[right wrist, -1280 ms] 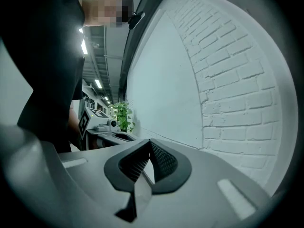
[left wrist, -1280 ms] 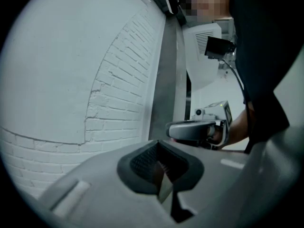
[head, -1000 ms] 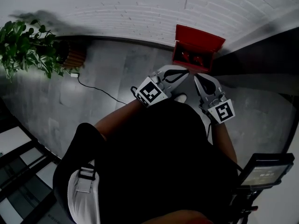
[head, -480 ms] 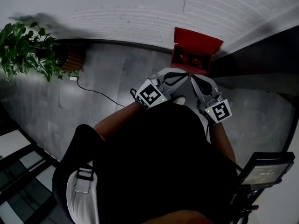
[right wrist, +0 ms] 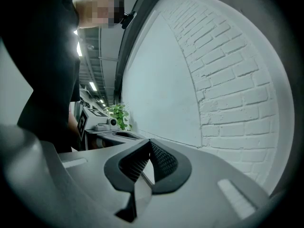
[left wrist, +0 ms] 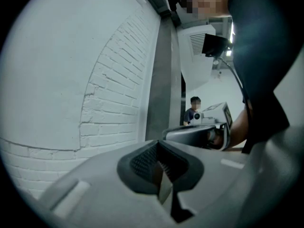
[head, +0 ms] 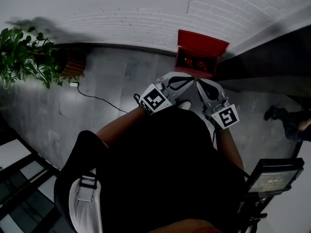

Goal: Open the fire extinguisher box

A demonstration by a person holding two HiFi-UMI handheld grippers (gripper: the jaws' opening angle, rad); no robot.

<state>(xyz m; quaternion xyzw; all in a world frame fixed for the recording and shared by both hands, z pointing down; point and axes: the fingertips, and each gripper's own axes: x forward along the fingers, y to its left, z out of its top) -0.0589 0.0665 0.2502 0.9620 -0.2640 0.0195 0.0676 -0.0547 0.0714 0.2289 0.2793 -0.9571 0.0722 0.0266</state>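
The red fire extinguisher box [head: 201, 42] stands on the floor [head: 112, 86] against the white brick wall [head: 121, 8], with its lid raised. In front of it, the left gripper [head: 191, 78] and the right gripper [head: 198, 83] point toward it. Both have jaws closed on nothing.

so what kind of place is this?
Probably an indoor corridor or lobby of a commercial building. There is a white painted brick wall, a red fire extinguisher box standing at the wall's foot, and a leafy potted plant further along the same wall.
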